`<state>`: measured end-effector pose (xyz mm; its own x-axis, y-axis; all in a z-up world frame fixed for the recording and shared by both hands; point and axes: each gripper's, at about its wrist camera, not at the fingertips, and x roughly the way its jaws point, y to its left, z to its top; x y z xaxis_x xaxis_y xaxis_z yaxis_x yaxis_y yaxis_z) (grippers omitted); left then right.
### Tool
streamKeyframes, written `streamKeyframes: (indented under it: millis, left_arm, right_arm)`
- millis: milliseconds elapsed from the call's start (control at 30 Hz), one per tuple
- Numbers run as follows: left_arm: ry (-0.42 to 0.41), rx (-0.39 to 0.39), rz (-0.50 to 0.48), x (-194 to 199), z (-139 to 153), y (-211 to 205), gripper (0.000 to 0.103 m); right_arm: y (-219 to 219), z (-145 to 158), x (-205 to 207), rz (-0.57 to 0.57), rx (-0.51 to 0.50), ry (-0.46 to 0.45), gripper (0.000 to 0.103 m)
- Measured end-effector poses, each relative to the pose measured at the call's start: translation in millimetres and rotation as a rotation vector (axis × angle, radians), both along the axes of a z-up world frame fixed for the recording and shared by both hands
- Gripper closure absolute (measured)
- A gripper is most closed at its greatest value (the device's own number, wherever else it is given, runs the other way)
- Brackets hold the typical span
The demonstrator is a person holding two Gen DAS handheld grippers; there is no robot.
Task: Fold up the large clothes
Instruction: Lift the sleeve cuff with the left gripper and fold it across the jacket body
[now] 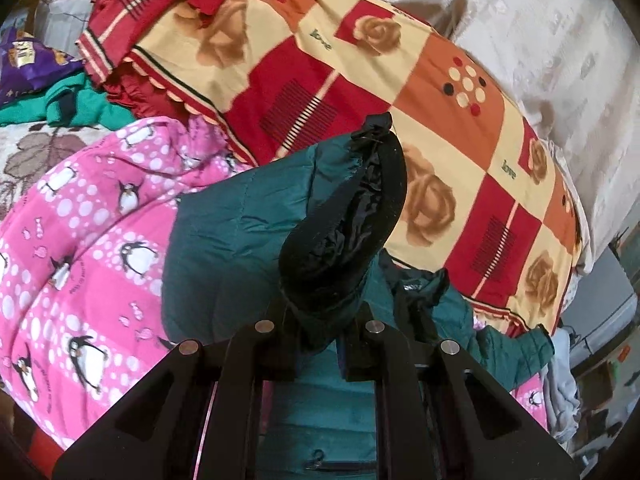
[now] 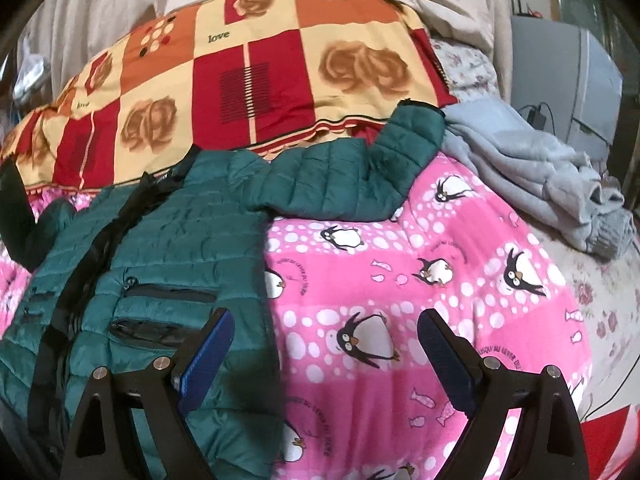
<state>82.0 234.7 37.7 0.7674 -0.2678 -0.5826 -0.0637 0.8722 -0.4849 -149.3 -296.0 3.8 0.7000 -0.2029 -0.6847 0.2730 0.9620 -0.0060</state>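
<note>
A dark green quilted jacket lies front up on a pink penguin blanket, with one sleeve spread to the right. My left gripper is shut on the jacket's other sleeve cuff, whose black lining stands up between the jaws; the sleeve is lifted over the jacket body. My right gripper is open and empty, just above the jacket's right side edge, its left finger over the jacket and its right finger over the blanket.
A red, orange and cream rose-print quilt is heaped behind the jacket. Grey clothes lie at the right. Green clothing and a purple bag lie at the far left. A grey box stands beyond the bed.
</note>
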Motion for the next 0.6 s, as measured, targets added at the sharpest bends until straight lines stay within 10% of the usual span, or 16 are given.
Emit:
streamKeyframes:
  millis: [600]
  left_arm:
    - [-0.035,0.011,-0.105,12,15,-74,0.092]
  right_arm:
    - [-34,3,-4,-0.037,0.016,0.001,0.012]
